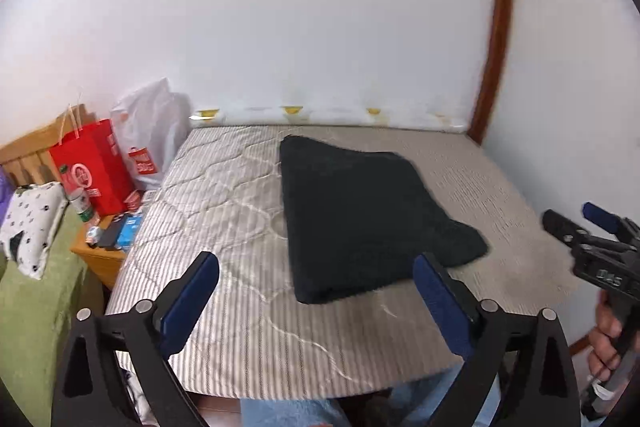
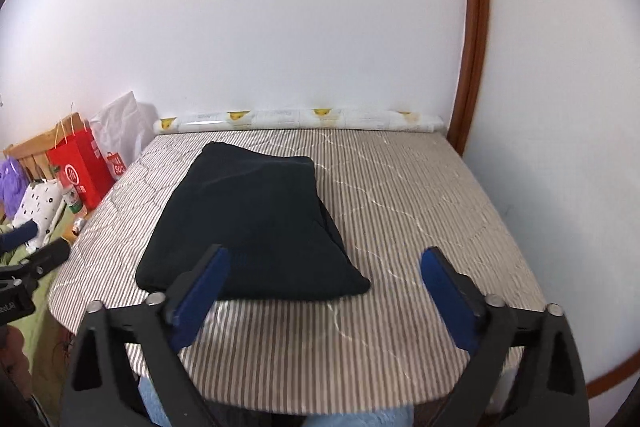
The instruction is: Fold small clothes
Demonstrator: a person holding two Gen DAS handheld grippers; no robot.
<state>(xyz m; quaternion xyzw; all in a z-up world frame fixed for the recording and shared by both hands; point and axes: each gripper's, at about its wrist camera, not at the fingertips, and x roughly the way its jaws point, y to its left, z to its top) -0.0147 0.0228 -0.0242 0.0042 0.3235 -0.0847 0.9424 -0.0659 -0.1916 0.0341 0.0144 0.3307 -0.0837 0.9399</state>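
Observation:
A dark, folded garment lies flat on the striped quilted pad. In the right wrist view the garment sits left of centre on the pad. My left gripper is open and empty, held above the pad's near edge just short of the garment. My right gripper is open and empty, near the garment's front right corner. The right gripper also shows at the right edge of the left wrist view. The left gripper shows at the left edge of the right wrist view.
A red paper bag and a white plastic bag stand at the pad's left. A spotted white pillow lies on green bedding. A wooden side table holds small items. A rolled sheet lies along the wall.

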